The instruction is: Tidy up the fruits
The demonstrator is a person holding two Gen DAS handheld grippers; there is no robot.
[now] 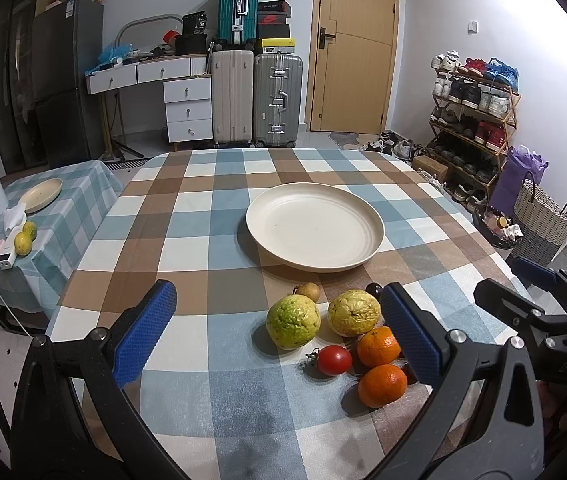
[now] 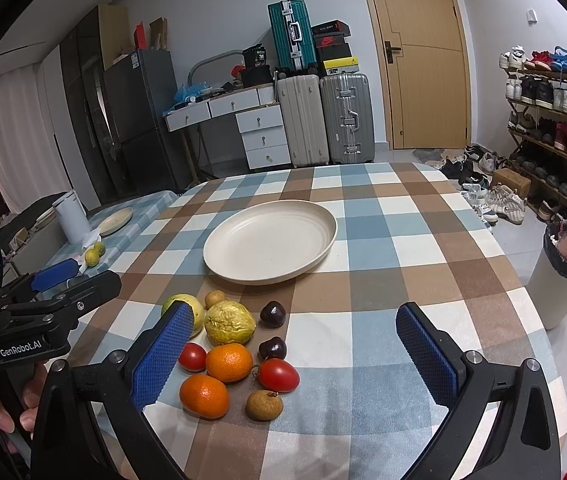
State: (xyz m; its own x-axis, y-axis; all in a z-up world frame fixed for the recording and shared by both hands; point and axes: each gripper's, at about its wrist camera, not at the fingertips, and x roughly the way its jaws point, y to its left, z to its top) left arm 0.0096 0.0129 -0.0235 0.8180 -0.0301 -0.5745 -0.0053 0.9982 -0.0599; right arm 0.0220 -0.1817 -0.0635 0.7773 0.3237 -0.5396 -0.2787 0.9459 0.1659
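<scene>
Both grippers hover spread wide, holding nothing, over the near table edge. Left gripper (image 1: 279,336) has the green guava (image 1: 292,321) between its fingers; oranges sit by its right finger. Right gripper (image 2: 295,352) has the fruit cluster (image 2: 235,348) toward its left finger. Empty plate (image 2: 219,256) sits just beyond the fruit, likely the drop spot.

Your left gripper's right finger (image 1: 413,336) hides the dark cherry (image 1: 374,289) mostly, plus pt of the rear orange (image 1: 377,346). In right wrist view, your finger (image 2: 163,354) covers half the green guava (image 2: 183,303). Shoebox labels (image 2: 329,42) too small to read.
</scene>
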